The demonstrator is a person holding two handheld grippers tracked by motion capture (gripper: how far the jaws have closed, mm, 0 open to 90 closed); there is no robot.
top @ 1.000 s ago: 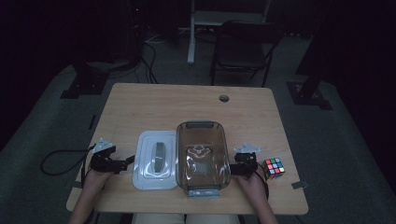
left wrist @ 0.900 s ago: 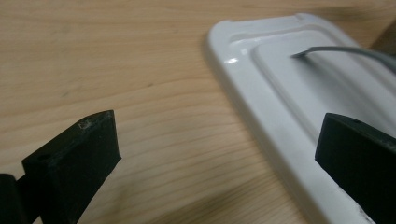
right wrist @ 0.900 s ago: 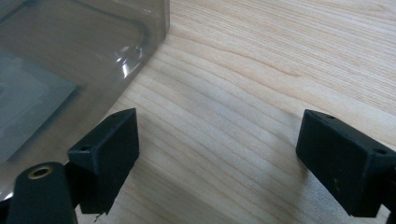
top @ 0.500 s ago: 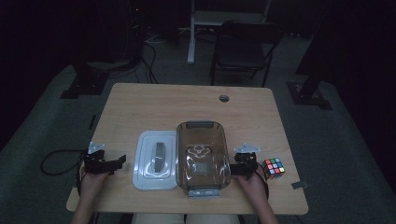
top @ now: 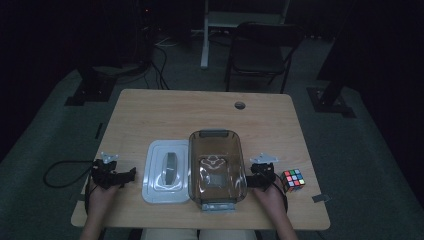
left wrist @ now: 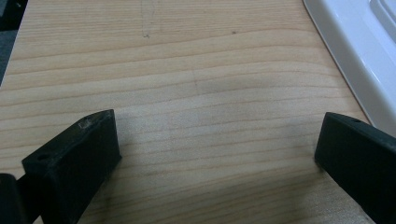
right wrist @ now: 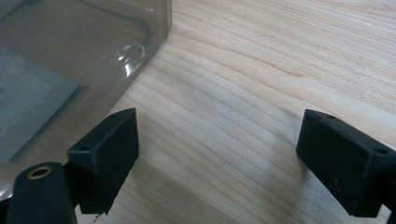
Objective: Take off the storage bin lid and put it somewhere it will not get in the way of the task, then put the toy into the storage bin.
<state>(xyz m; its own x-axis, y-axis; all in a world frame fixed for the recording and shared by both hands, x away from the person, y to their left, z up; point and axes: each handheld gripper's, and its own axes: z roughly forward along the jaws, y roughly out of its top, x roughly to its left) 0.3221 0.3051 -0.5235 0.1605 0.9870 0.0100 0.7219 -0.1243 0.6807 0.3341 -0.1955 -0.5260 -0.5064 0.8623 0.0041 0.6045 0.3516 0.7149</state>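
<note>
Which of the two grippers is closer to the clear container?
The right gripper, with one jaw beside the clear container wall. The left gripper sits beyond the white lid.

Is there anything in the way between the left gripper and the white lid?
Nothing visible is in the way. The left gripper sits with its jaws wide open just beside the white lid, and between them lies bare wooden table. In the left gripper view, the lid's edge lies just past one jaw.
</note>
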